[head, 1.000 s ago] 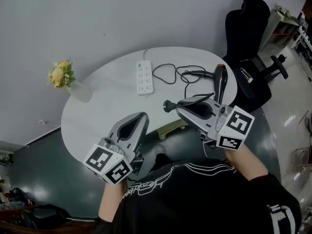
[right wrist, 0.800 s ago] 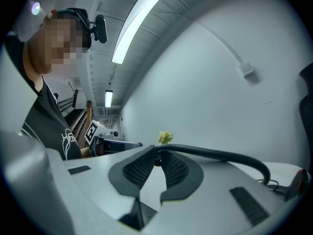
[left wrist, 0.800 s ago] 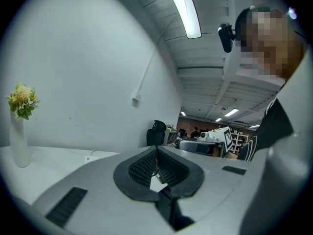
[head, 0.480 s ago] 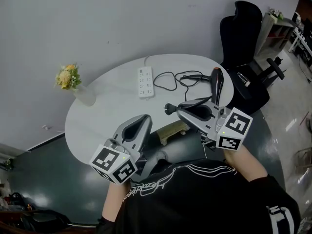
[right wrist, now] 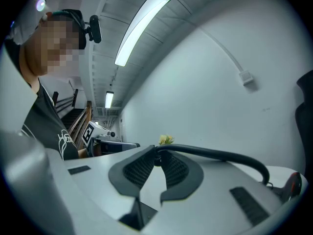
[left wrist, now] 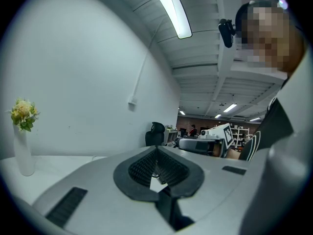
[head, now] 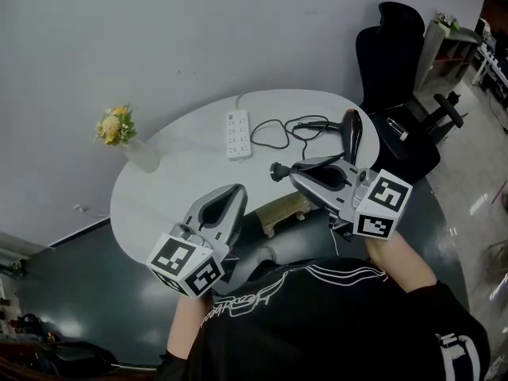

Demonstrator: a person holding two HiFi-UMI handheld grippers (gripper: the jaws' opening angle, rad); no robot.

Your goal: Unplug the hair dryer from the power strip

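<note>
The plug [head: 275,171] is out of the power strip [head: 238,133], so I think the pulling part is done. My right tongs [head: 292,170] have the plug pinched at their tip. It sticks out from the tip toward my left side, over the white table [head: 159,197], near the edge closest to me.

The power strip lies further back on the table and a bit to the left, well apart from the plug. It is long and thin, and its long way runs away from me. The black cord [right wrist: 220,155] goes from the plug back in loops to the hair dryer [head: 352,132], which lies on the right part of the table, just past my right hand. So the right hand is the near one for the plug, the cord and the dryer.

In the right gripper view the two jaws press together at the front with the plug end caught between them, and the cord bends away to the right.

My left tongs [head: 234,190] are closed too, with nothing in them. They hang over the near edge of the table, apart from everything.

I guess the next move is to lower the plug onto the bare table under it and let go
</note>
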